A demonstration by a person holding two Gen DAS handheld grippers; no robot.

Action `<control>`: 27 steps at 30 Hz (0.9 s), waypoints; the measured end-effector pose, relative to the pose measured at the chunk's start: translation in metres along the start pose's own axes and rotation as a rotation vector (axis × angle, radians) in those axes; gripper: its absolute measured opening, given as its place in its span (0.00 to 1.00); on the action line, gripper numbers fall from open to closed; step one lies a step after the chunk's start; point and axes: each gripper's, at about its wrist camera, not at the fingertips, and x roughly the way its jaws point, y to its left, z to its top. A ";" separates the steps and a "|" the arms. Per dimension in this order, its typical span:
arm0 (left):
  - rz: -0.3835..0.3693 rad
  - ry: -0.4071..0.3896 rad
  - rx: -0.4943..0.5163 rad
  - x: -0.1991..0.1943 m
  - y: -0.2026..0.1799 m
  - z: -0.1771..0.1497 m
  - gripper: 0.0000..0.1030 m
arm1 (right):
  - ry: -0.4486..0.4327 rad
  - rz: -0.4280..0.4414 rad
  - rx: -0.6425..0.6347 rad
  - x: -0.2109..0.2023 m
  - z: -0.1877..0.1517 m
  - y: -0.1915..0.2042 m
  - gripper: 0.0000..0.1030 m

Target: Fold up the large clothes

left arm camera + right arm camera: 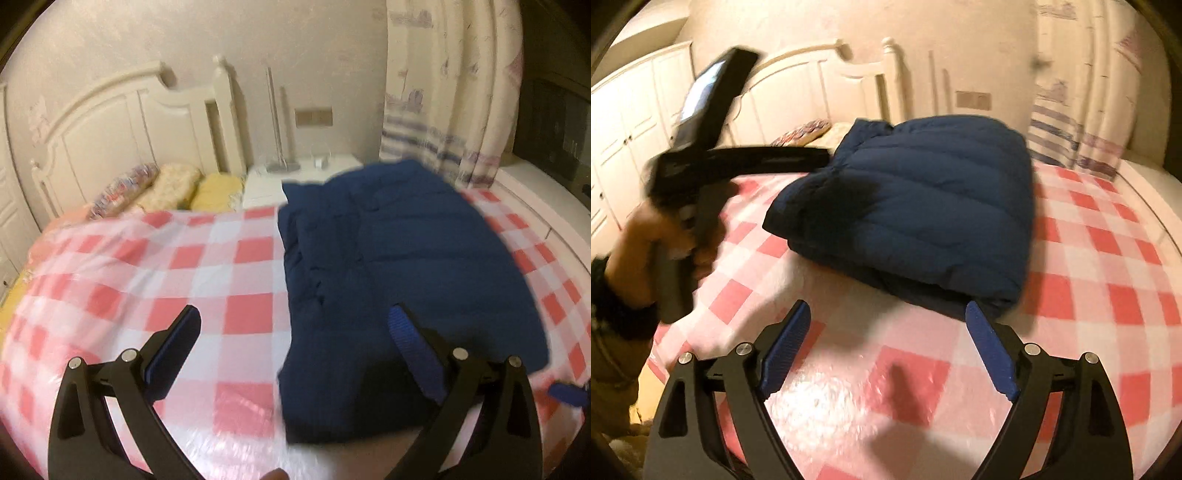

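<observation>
Bedroom, warm dim light, both views blurred.
Bed (221, 258): fills the lower frame; pink-and-white checked cover.
Headboard (122, 122): white, curved, panelled, upper left; post with finial at its right end.
Pillows (166, 186): three, below the headboard; patterned, cream, yellow.
Nightstand (295, 173): white, centre, just right of the pillows.
Wall (184, 44): pale, mottled; switch plate (313, 116) at centre.
Curtain (443, 92): cream, striped bands, upper right.
Wardrobe (631, 110): white doors, upper left.

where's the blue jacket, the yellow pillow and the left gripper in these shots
blue jacket (923, 192), right wrist view, on its quilted top panel
yellow pillow (218, 192), left wrist view, on its front face
left gripper (295, 332), left wrist view, midway between its open fingertips
</observation>
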 end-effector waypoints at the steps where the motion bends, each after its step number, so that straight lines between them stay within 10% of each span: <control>1: 0.005 -0.049 0.002 -0.021 -0.002 -0.003 0.98 | -0.019 -0.016 0.006 -0.010 -0.001 0.000 0.84; 10: 0.002 -0.200 -0.086 -0.139 -0.004 -0.039 0.98 | -0.227 -0.132 -0.023 -0.097 0.004 0.015 0.85; 27: 0.028 -0.250 -0.032 -0.174 -0.016 -0.059 0.98 | -0.354 -0.174 0.016 -0.140 0.014 0.016 0.96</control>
